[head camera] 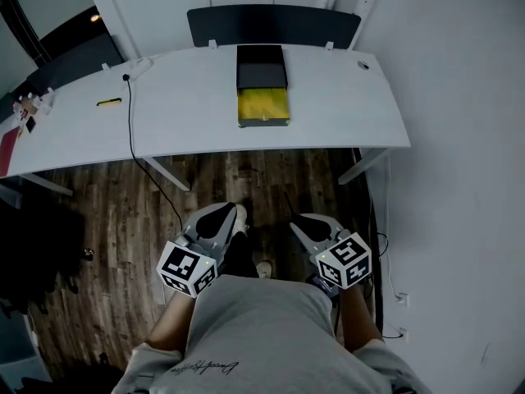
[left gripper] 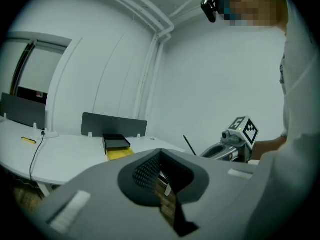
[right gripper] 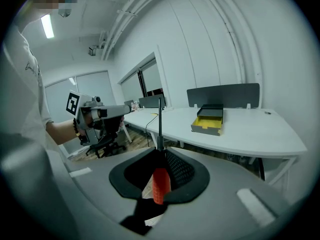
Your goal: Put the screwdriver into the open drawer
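Our right gripper's (right gripper: 159, 155) jaws pinch the red-handled, thin dark-shafted screwdriver (right gripper: 160, 184) by its ribbed handle, probably light and rigid, while our left gripper's (left gripper: 161, 156) jaws sit closed and empty.

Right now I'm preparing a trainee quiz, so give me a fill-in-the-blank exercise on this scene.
1. The screwdriver is clamped in the ____ gripper.
2. The open drawer on the white desk has a ____ inside.
3. The left gripper is shut and holds ____.
4. In the head view, the black cable lies to the drawer's ____.

Missing words: right; yellow; nothing; left.
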`<action>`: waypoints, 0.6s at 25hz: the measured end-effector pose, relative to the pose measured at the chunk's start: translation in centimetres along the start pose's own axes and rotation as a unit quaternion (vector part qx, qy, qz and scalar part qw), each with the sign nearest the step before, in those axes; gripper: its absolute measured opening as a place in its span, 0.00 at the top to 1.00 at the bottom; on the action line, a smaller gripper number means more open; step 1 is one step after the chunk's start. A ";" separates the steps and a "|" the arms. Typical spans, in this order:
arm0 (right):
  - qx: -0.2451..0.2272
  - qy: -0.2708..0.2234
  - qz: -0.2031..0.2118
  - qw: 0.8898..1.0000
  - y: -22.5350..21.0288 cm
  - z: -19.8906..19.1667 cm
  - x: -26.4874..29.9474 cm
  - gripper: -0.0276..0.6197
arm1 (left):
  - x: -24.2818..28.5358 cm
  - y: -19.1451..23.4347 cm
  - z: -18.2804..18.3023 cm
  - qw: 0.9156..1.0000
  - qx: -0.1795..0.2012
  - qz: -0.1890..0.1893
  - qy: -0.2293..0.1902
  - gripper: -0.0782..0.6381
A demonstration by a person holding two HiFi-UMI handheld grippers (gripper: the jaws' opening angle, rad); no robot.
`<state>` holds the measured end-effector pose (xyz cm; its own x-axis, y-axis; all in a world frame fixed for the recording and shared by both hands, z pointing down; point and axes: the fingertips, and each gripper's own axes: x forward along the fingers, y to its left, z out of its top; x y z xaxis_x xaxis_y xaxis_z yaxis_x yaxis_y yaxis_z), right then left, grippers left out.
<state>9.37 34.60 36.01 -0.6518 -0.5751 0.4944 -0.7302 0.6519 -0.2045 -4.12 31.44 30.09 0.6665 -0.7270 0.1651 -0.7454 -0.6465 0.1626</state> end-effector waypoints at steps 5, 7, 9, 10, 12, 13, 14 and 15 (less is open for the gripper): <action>-0.010 0.001 -0.001 1.000 -1.1 1.6 1.5 0.84 | 1.2 1.7 0.4 1.000 -0.003 0.003 -0.002 0.89; -0.010 0.001 0.000 1.000 -1.7 2.1 2.2 0.84 | 1.8 2.5 0.5 1.000 -0.005 0.004 -0.001 0.89; -0.010 0.002 0.003 1.000 -2.2 2.5 3.0 0.84 | 2.5 3.3 0.7 1.000 -0.006 0.005 0.000 0.89; -0.010 0.003 0.004 1.000 -2.5 2.7 3.4 0.84 | 2.9 3.7 0.8 1.000 -0.006 0.005 0.000 0.89; -0.009 0.005 0.007 1.000 -3.2 3.1 4.3 0.84 | 3.8 4.6 1.0 1.000 -0.005 0.005 0.001 0.89; -0.008 0.005 0.007 1.000 -3.5 3.3 4.7 0.84 | 4.3 5.0 1.1 1.000 -0.004 0.006 0.002 0.89; -0.007 0.005 0.008 1.000 -3.9 3.6 5.0 0.84 | 4.7 5.4 1.2 1.000 -0.005 0.006 0.004 0.89; -0.007 0.006 0.008 1.000 -4.4 3.9 5.4 0.84 | 5.2 5.8 1.3 1.000 -0.005 0.005 0.005 0.89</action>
<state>8.23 26.72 36.29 -0.6601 -0.5590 0.5018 -0.7174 0.6671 -0.2008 -5.00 23.56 30.66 0.6591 -0.7312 0.1761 -0.7520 -0.6366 0.1710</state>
